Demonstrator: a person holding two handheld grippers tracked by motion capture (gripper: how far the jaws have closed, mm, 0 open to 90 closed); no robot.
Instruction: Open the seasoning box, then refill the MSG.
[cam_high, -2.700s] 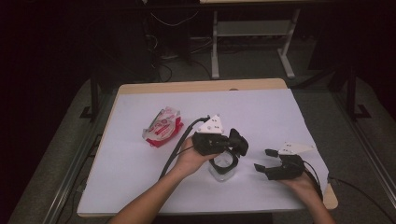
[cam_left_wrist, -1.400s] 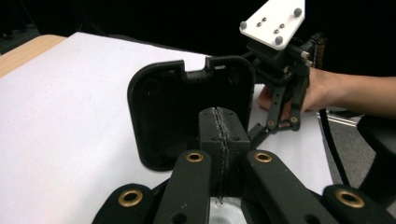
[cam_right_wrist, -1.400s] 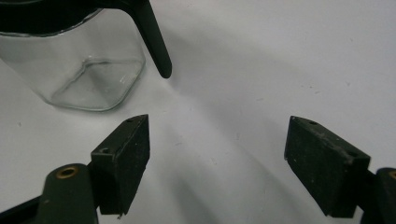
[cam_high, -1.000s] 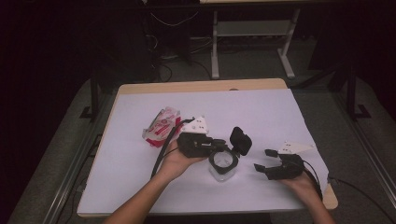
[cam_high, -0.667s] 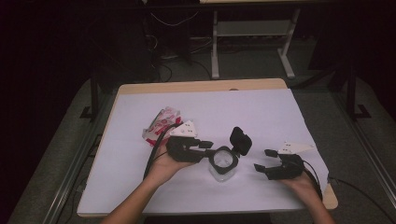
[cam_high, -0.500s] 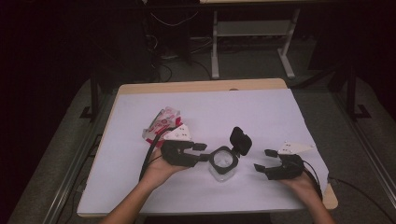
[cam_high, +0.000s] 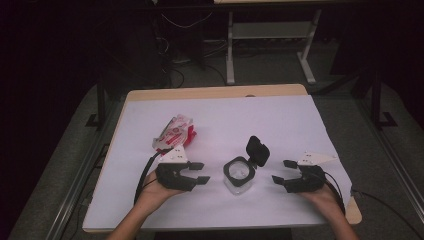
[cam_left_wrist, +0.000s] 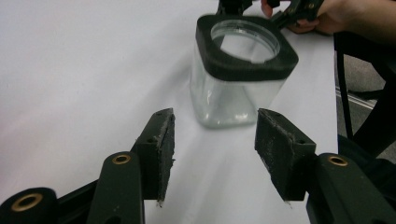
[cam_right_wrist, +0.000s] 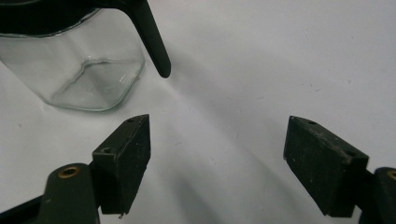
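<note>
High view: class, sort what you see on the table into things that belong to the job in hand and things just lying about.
In the job:
- clear jar with black rim, lid flipped open
- left claw, open, jaws just widened, nothing between them
- right claw, open

Lying about:
- red and white packet
- white sheet over the table

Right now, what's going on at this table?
A person holds a two-jaw gripper in each hand at a white-covered table. Between them stands a clear jar with a black collar, its black flip lid standing open. The left gripper sits just left of the jar, its jaws just opened and nothing between them. The right gripper rests open on the jar's other side, also holding nothing. A red and white packet lies farther back on the left.
</note>
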